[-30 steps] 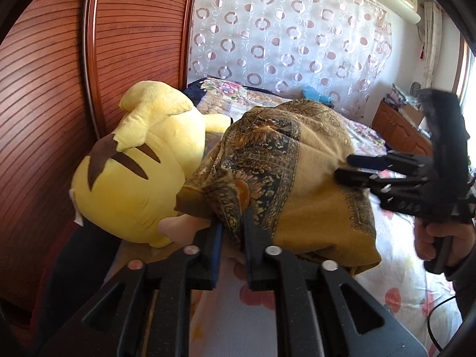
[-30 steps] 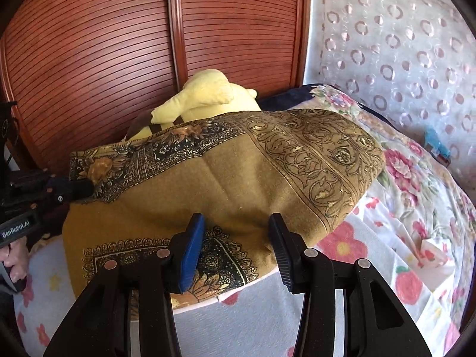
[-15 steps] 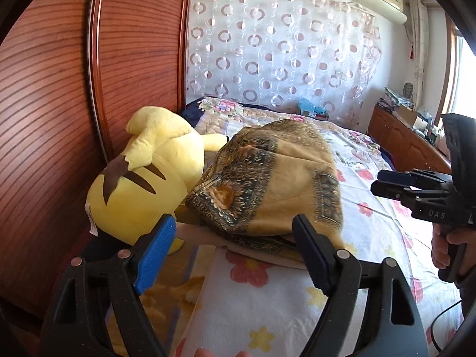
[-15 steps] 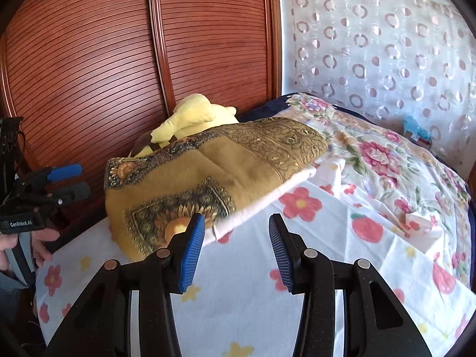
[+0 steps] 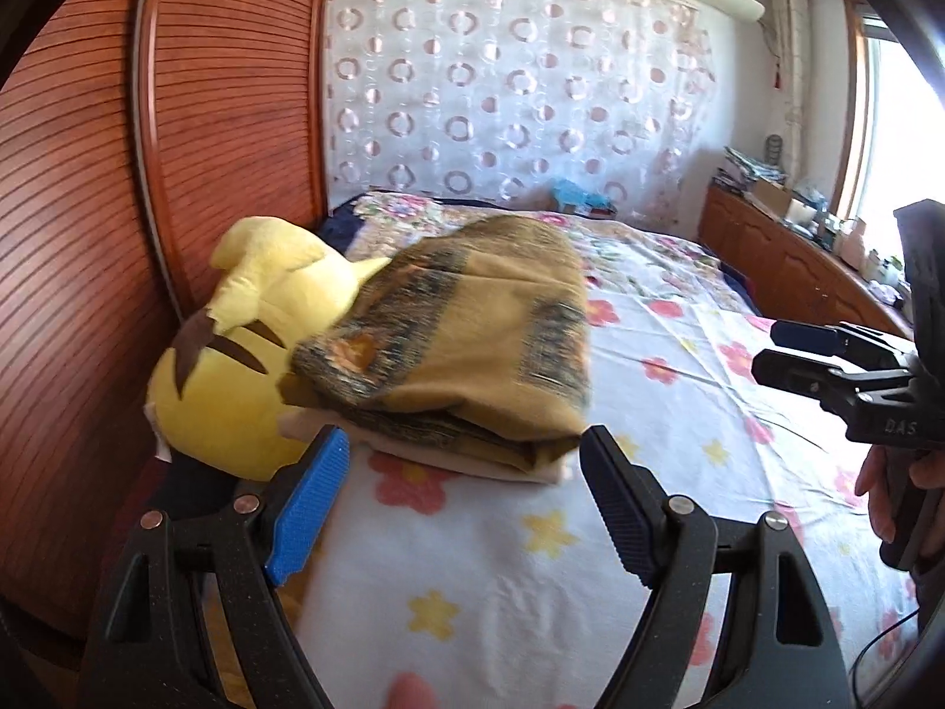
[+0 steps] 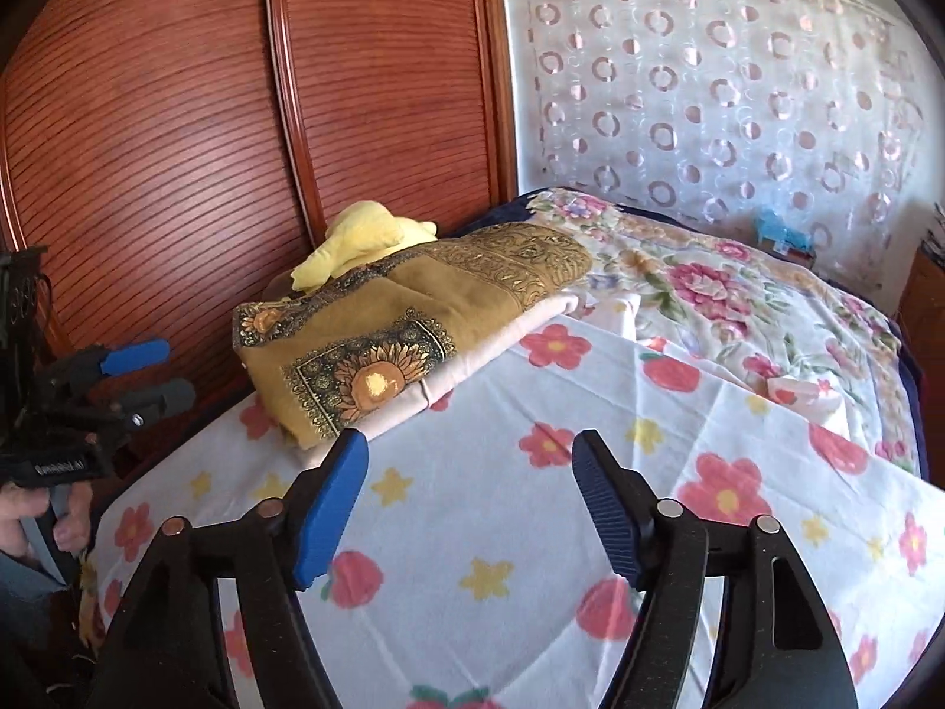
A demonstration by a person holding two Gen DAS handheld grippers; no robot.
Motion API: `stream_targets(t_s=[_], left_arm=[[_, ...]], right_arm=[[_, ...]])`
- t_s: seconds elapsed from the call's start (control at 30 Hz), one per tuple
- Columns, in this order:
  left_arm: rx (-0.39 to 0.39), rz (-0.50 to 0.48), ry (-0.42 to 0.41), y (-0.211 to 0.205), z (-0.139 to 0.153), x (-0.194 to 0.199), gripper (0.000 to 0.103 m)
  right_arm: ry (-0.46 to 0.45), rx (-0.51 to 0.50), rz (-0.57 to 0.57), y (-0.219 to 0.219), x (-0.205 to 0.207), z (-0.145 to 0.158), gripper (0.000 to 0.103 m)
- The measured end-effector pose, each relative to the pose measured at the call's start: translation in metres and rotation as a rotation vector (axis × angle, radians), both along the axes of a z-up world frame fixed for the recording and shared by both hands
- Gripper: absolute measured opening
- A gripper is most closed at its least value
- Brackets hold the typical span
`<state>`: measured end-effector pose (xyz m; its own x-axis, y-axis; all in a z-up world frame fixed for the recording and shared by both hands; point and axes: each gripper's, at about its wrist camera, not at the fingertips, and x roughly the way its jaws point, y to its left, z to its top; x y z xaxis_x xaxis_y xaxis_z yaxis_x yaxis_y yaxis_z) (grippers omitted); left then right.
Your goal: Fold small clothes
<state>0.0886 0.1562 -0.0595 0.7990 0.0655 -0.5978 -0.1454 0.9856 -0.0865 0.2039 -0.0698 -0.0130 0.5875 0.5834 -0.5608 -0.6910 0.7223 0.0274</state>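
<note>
Both claws are seen released, nothing gripped. The left claw (image 5: 463,508) is held with jaws spread wide over the flowered bed sheet (image 5: 531,567), just short of the folded mustard cloth (image 5: 466,342); the cloth is not touched by either finger. The right claw (image 6: 469,505) is likewise spread, held above bare sheet, apart from the cloth's near corner (image 6: 366,381). The cloth is found folded into a flat stack at the bed's left edge, beside the red-brown slatted wardrobe door (image 6: 177,136), with a pale layer (image 6: 472,363) showing under its lower edge. A sunflower motif in a dark border is seen on the top face in the right wrist view; the same cloth is motion-blurred in the left wrist view. A yellow plush toy (image 5: 236,366) is pressed against the cloth's wardrobe side, partly overlapped by it. Each claw is visible in the other's camera, jaws parted, handle gripped by a hand (image 5: 898,490). A circle-patterned curtain (image 5: 520,94) is hung behind the bed's far end.
</note>
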Motion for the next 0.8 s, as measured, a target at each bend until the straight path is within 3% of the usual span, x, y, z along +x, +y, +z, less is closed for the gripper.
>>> stream_targets(t_s=[0.1, 0.8], left_arm=[[-0.005, -0.031, -0.006, -0.015, 0.003, 0.0, 0.081], [0.019, -0.187, -0.073, -0.117, 0.039, -0.019, 0.081]], right_arm=[[-0.015, 0.014, -0.04, -0.011, -0.017, 0.003, 0.082], [-0.104, 0.075, -0.325, -0.097, -0.126, 0.017, 0.082]])
